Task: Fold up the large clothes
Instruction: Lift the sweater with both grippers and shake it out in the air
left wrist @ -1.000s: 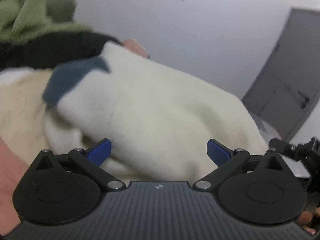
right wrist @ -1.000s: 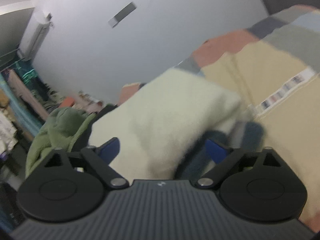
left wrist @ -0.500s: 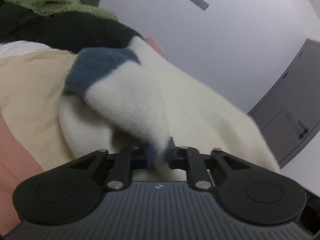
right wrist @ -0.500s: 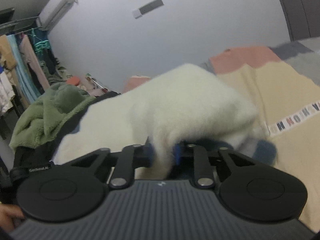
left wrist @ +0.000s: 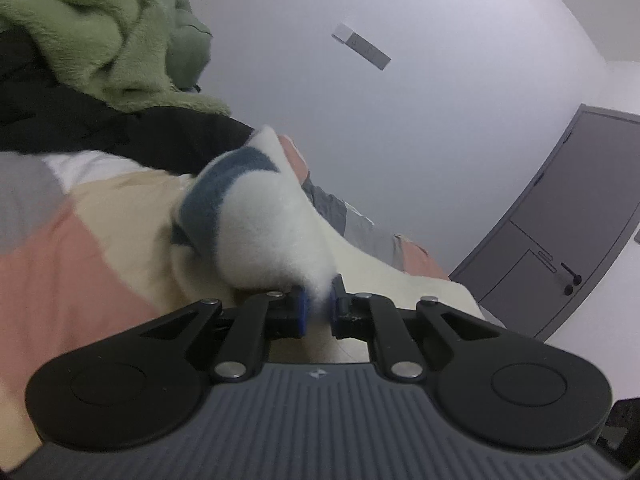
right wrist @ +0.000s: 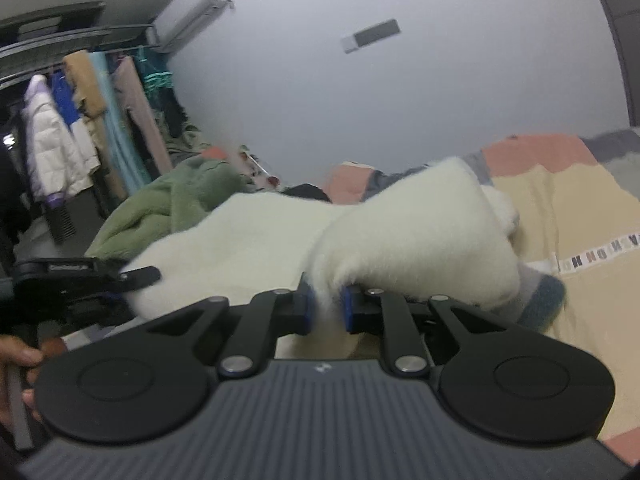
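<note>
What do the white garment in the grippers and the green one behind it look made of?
White garment: fluffy fleece or plush, probably synthetic; matte with a fuzzy, soft-edged nap, and dark blue cuffs. Green garment: a similar plush fleece, going by its matted pile and thick, rounded folds. The exact fibre can't be told.
</note>
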